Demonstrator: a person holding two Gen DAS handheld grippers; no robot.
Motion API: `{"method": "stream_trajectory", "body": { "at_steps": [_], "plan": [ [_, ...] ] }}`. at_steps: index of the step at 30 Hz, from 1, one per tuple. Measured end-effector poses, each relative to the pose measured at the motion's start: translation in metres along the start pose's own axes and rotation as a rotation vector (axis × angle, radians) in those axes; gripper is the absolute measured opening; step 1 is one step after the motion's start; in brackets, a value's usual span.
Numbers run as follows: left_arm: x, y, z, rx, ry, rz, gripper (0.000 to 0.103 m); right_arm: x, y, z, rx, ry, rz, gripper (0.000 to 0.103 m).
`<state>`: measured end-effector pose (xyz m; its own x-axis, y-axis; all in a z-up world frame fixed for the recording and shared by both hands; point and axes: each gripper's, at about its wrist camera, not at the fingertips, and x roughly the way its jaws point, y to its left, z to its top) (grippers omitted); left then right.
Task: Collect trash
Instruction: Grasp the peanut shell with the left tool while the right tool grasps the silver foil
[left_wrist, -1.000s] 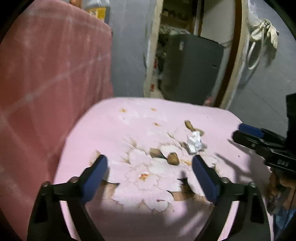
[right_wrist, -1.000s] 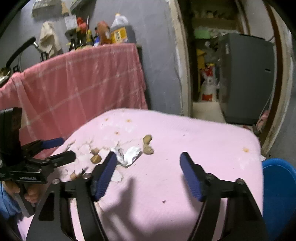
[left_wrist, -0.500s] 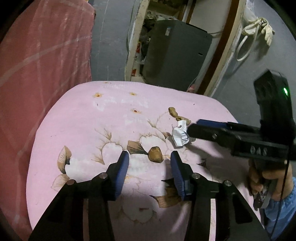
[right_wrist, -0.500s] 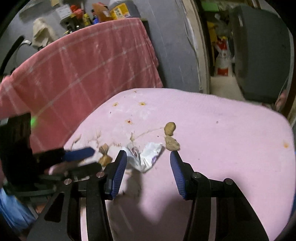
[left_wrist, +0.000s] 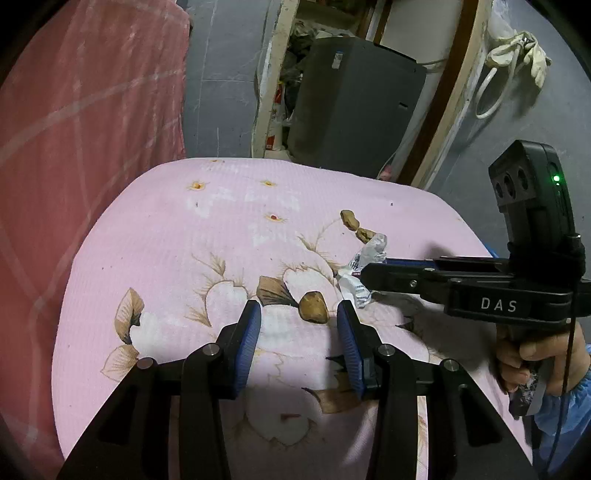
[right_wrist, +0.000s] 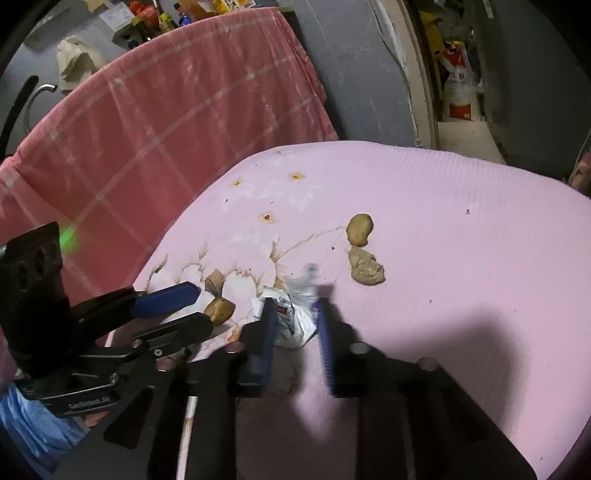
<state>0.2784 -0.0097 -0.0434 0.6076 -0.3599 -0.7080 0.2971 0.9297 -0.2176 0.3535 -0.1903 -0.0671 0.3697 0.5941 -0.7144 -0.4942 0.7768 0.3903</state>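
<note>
the right gripper (right_wrist: 293, 325) has just been closing its fingers (right_wrist: 264, 332) onto the crumpled white wrapper (right_wrist: 291, 317) and now pinches it. the left gripper (left_wrist: 299, 328) is half open, fingers either side of a brown lump (left_wrist: 313, 312) (not touching) on the pink bed (left_wrist: 184, 229); two more scraps (right_wrist: 364, 254) lie farther off.

a pink cloth with a faded flower print (left_wrist: 229, 229) covers the near surface, lit brightest in the middle. to its left hangs a red checked cloth (right_wrist: 155, 122), with bottles (right_wrist: 192, 7) on a ledge behind it. the far wall (left_wrist: 221, 74) is grey. a pale door frame (left_wrist: 269, 85) opens onto a dim space holding a dark grey cabinet (left_wrist: 351, 99) and a white sack (right_wrist: 460, 96). a whitish rag (left_wrist: 524, 48) hangs far right.
</note>
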Motion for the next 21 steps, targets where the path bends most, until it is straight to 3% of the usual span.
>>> {"method": "stream_trajectory", "body": {
  "at_steps": [8, 16, 21],
  "plan": [
    [0.009, -0.005, 0.004, 0.051, 0.019, 0.021, 0.033, -0.013, 0.005, -0.008, -0.023, -0.073, -0.033, 0.005],
    [0.015, -0.006, 0.005, 0.063, 0.035, 0.021, 0.013, -0.033, 0.013, -0.020, -0.058, -0.175, -0.077, 0.005],
    [0.013, -0.013, 0.003, 0.091, 0.017, 0.030, 0.013, -0.049, 0.017, -0.030, -0.062, -0.258, -0.106, 0.005]
  ]
}}
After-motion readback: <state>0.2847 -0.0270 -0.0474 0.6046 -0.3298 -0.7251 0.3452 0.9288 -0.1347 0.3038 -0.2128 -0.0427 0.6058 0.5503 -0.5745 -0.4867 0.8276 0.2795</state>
